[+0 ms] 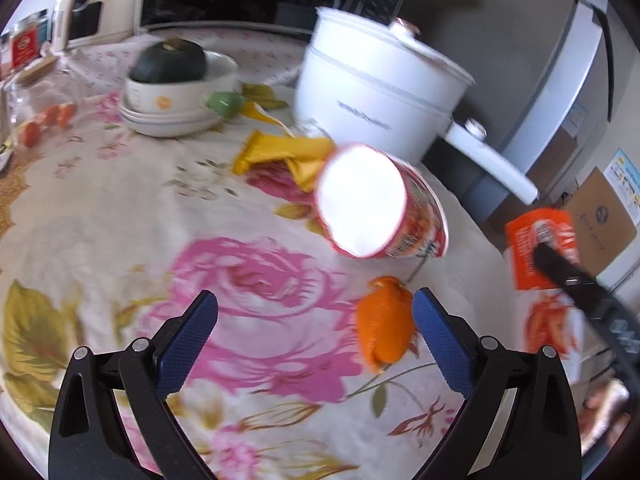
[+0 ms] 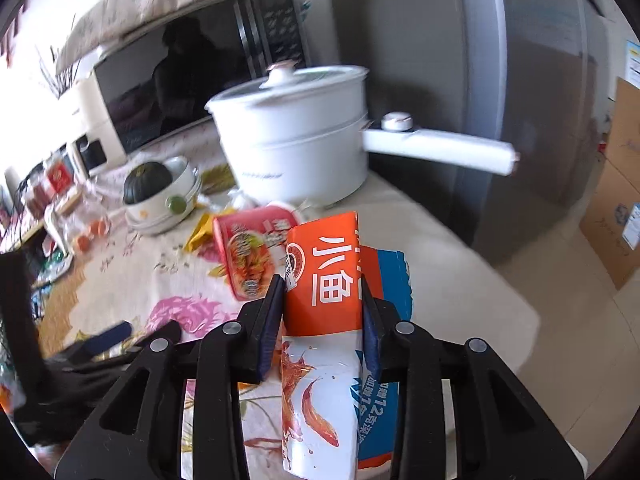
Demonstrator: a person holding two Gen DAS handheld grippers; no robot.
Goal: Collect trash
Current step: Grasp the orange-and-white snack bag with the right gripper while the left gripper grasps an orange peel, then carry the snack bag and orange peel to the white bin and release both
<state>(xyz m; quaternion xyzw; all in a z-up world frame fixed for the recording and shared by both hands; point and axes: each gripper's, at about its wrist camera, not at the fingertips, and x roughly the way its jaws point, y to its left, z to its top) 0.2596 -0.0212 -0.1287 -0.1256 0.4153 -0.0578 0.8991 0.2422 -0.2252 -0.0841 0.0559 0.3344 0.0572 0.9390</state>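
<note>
Trash lies scattered over your flowered worktop, and the piece that matters next is the orange peel: it sits on the cloth just inside the right-hand finger of your left hand-held gripper, whose jaws are spread wide with nothing between them. The peel's long axis runs roughly along your line of reach, so it lies ahead and to the right of the gap's centre, touching or nearly touching that blue pad; I cannot tell which. Your left hand is clearly the nearer one. A small shift rightward would likely centre the peel before you close. Farther ahead the red instant-noodle cup lies on its side, its white bottom toward you, and beyond it a crumpled yellow wrapper lies near the white electric pot. Your right hand-held gripper is pinching an orange-and-white snack packet, held upright between the pads above the worktop's edge, with a blue-printed packet behind it. That hand is busy, so the peel looks like the left's job.
</note>
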